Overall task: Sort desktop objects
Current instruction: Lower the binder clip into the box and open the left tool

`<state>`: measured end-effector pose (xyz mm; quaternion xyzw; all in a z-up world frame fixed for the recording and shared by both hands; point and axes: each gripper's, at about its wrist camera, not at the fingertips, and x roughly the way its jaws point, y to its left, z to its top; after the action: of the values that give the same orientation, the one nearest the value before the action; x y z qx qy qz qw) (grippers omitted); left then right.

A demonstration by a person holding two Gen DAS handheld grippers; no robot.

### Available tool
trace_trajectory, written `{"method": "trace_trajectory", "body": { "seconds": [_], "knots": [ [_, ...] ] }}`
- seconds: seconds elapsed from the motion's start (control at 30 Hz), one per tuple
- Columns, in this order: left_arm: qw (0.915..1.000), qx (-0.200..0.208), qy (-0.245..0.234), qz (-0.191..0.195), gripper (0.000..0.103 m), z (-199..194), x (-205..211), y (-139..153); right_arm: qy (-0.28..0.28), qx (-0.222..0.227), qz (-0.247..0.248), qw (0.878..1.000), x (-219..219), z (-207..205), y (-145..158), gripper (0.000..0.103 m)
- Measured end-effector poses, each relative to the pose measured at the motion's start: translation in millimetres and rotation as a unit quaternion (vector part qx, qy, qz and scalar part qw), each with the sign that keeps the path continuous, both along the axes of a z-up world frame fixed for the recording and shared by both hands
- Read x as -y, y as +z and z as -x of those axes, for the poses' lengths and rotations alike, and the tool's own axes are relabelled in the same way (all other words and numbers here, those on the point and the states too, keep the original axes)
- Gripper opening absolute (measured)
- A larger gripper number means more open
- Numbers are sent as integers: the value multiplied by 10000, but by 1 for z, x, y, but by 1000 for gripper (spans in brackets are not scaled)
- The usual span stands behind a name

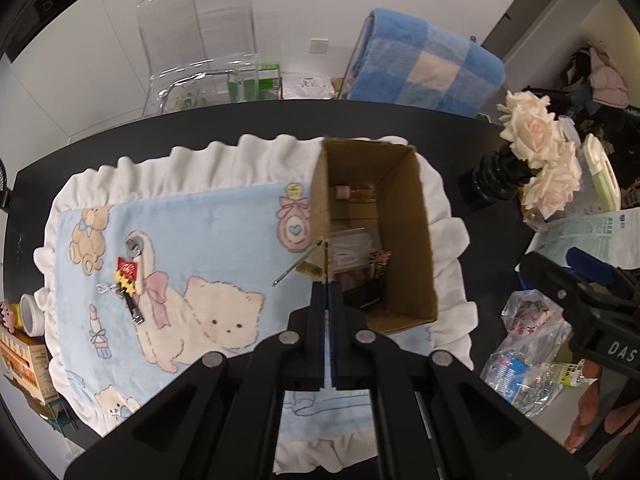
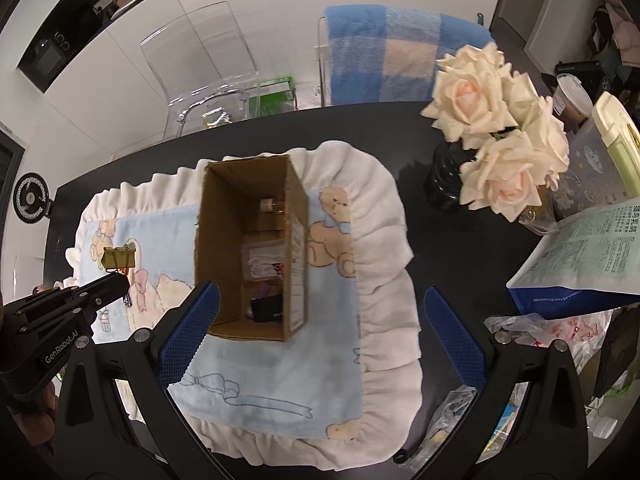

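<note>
My left gripper (image 1: 327, 286) is shut on a gold binder clip (image 1: 313, 270), which hangs just over the left wall of the open cardboard box (image 1: 404, 240). The right wrist view shows the same clip (image 2: 118, 258) at the tip of the left gripper (image 2: 122, 280), left of the box (image 2: 248, 208). My right gripper (image 2: 320, 328) stands wide open with nothing between its blue pads (image 2: 188, 332), above the mat in front of the box. Inside the box lie a small corked bottle (image 2: 272, 204), a clear packet (image 2: 262, 260) and a dark item (image 2: 266, 310).
The box stands on a frilled blue cartoon mat (image 1: 208, 216) on a black table (image 2: 420, 184). A keychain with a nail clipper (image 1: 130, 280) lies on the mat's left. A black vase of pale roses (image 2: 492, 148), paper bags (image 2: 584, 256) and plastic bags (image 1: 528, 340) crowd the right side.
</note>
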<state>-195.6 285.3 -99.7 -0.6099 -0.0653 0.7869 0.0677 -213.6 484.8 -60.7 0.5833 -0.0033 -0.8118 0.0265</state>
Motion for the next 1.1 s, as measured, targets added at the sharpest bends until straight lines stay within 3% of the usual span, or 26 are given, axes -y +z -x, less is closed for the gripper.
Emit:
{"method": "trace_trajectory", "body": {
  "seconds": [0.5, 0.9, 0.97, 1.03, 1.1],
  "knots": [
    [9995, -46, -315, -6, 2, 25, -50, -6, -176, 91, -8, 9998, -41, 3, -7, 103],
    [9981, -186, -547, 200, 4, 30, -59, -4, -205, 106, 64, 9997, -43, 3, -12, 103],
    [9979, -195, -591, 186, 17, 31, -59, -2, -221, 102, 63, 9997, -43, 2, -11, 103],
    [9975, -289, -625, 161, 73, 31, -60, 2, -222, 94, 59, 9997, -42, 1, -10, 103],
    [9970, -397, -648, 169, 88, 30, -60, 7, -226, 80, 37, 9997, -41, 0, -8, 103]
  ]
}}
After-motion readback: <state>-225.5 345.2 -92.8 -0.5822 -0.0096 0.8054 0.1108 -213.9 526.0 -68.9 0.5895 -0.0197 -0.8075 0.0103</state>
